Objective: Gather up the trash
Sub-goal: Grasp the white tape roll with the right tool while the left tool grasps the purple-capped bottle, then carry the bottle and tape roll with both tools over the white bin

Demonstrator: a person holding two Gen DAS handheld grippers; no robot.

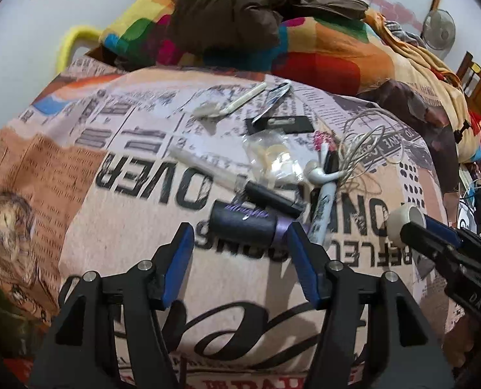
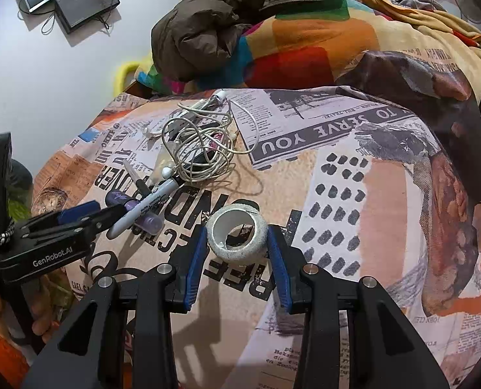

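Left wrist view: left gripper hovering low over the bed, jaws standing apart around a short dark tube with a purple band — pads not pressing on it, the right pad just beside the banded end, the left pad clear of the other end. Lying crosswise among the clutter in the middle of the printed cover, nearer the bed's near edge than its far one. Probably light, hard plastic, round and smooth, so apt to roll or squirt out; best pinched across the barrel at its middle, not at the tapered band. Just behind: a black marker cap, a white marker, earbuds with a tangled cord, crinkly clear wrapper. Toward the far edge, a white plastic spoon and a black card.

Right wrist view: right gripper closed on a white tape roll, pads pressing both outer sides, roll tipped with its hole facing up and forward. Stiff cardboard core, light, slightly rough outside — a firm hold across the diameter, little risk of crushing. Held just above the cover near the bed's near edge. Left gripper entering from the left edge of this view, its tips at the purple-banded tube beside the white marker. Cord soft and snaggy; likely to drag neighbours along if lifted.
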